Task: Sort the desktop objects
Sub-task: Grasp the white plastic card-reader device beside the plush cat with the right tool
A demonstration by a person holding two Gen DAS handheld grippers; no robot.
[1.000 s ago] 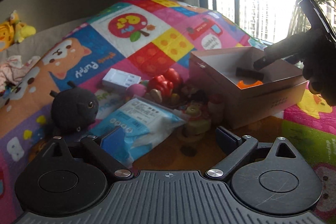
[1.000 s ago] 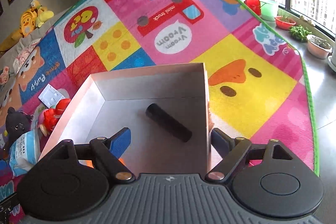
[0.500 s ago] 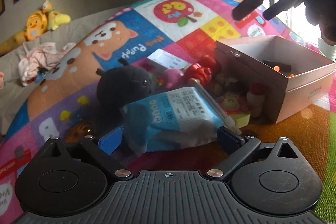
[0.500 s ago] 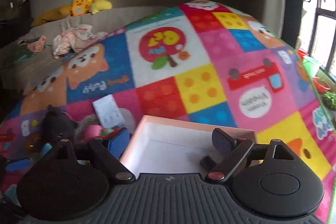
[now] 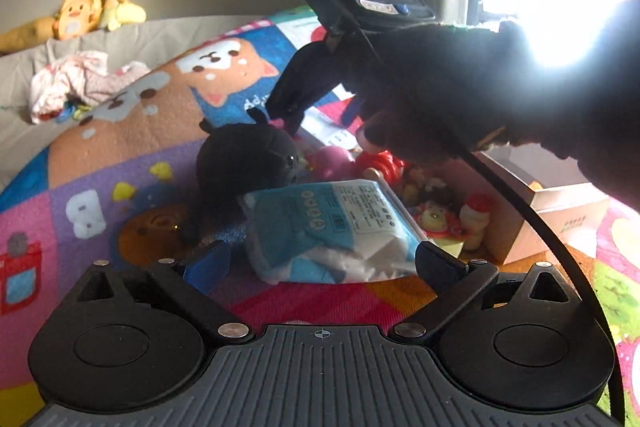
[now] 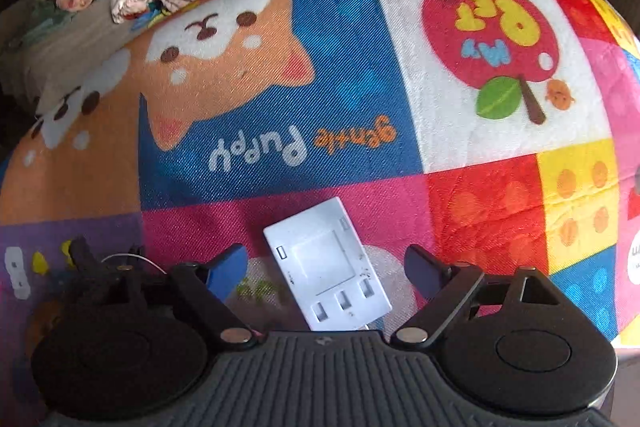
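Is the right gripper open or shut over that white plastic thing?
Open. The right gripper has both fingers spread either side of the white device, which lies flat on the play mat.

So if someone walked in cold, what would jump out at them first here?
Probably the loud cartoon play mat under everything. Next, the white flat device lying between the open right tool's fingers, and the blue wipes pack just ahead of the open left tool, beside a black plush toy.

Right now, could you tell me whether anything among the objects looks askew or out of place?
Yes: the blue wipes pack lies crumpled and tilted against the black plush toy, and the white plastic device sits skewed on the play mat, apart from the cardboard box.
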